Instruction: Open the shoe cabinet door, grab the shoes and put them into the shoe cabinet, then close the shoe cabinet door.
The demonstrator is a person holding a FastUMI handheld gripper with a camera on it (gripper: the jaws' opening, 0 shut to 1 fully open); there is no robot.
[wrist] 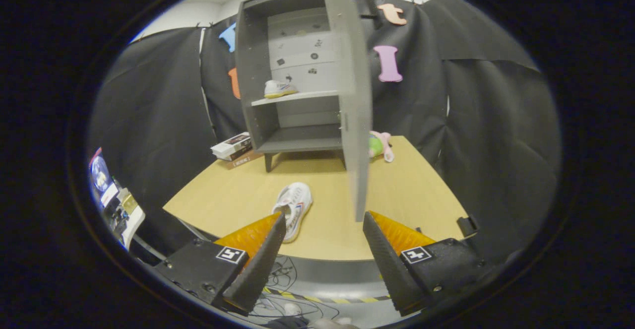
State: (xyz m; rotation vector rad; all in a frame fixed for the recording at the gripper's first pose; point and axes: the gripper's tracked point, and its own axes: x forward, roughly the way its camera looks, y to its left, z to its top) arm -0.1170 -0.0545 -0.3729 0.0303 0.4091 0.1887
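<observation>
A grey shoe cabinet stands at the far side of the wooden table, its door swung wide open toward me, edge-on. One small white shoe sits on the cabinet's middle shelf. A second white shoe with red and blue marks lies on the table just ahead of my left finger. My gripper is open, held back over the table's near edge, with nothing between its fingers. The door's lower corner hangs just beyond my right finger.
A stack of books lies left of the cabinet. A pink and green plush toy sits behind the open door at the right. Cables and a striped tape line lie on the floor below the table edge. Equipment stands at the far left.
</observation>
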